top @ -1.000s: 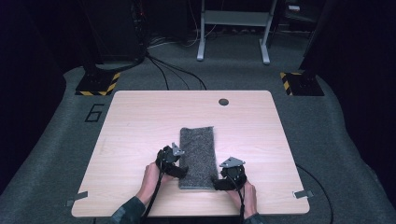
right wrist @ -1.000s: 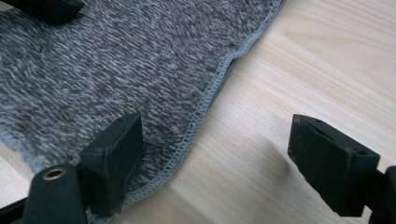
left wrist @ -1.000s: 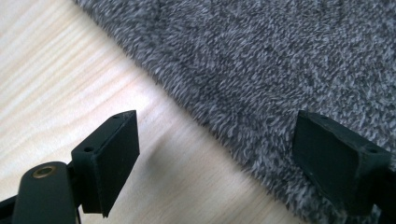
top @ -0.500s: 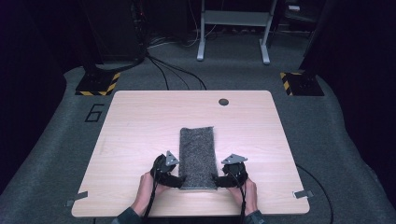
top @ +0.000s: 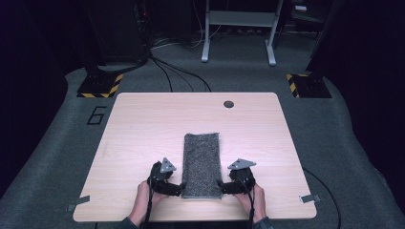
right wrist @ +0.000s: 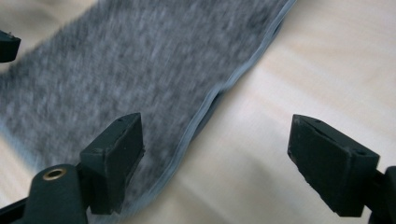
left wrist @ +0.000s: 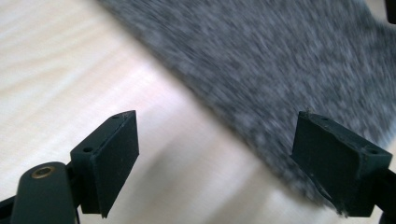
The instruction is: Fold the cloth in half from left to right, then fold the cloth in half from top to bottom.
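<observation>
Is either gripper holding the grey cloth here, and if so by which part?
Nothing is held. Both the left gripper and right gripper are open, each straddling a near corner edge of the folded grey cloth.

A: What is sitting where in the high view?

B: The cloth (top: 201, 164) is lying on the table (top: 143, 129), lower centre of the frame. The left gripper (top: 175, 189) is sitting just left of its near corner, the right gripper (top: 223, 187) just right.

A: And further up?

B: A hole (top: 229, 104) is sitting near the table's top edge.
</observation>
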`<state>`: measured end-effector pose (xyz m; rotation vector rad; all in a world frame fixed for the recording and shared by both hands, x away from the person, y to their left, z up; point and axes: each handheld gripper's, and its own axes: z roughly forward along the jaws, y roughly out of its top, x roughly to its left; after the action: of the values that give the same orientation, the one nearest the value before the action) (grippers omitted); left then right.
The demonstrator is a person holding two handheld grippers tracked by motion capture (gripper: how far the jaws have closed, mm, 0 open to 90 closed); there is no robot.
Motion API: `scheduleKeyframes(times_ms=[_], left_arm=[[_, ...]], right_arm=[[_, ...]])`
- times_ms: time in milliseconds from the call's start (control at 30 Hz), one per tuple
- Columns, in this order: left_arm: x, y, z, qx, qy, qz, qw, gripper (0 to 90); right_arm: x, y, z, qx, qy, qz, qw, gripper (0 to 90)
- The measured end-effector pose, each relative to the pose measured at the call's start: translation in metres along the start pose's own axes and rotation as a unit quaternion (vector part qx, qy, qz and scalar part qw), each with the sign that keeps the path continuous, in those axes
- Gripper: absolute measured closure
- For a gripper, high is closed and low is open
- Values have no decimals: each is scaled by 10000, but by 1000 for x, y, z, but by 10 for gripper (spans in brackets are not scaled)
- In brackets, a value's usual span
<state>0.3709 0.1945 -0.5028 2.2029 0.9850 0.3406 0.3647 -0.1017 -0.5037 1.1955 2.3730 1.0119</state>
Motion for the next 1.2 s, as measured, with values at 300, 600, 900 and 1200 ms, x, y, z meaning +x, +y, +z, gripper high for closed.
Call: scheduleKeyframes(times_ms=[300, 600, 900, 1200], left_arm=[[48, 39, 20, 28, 90, -399, 9992, 145], [79, 73, 49, 115, 182, -577, 9981, 152], [95, 97, 66, 160, 298, -636, 9974, 162], [104, 112, 81, 246, 423, -679, 9965, 181]], right_arm=[[-33, 51, 12, -140, -33, 51, 9999, 206], [-57, 83, 38, -74, 124, 304, 9994, 221], [-70, 102, 58, 18, 105, 475, 9988, 251], [-85, 116, 81, 133, 44, 483, 9987, 298]])
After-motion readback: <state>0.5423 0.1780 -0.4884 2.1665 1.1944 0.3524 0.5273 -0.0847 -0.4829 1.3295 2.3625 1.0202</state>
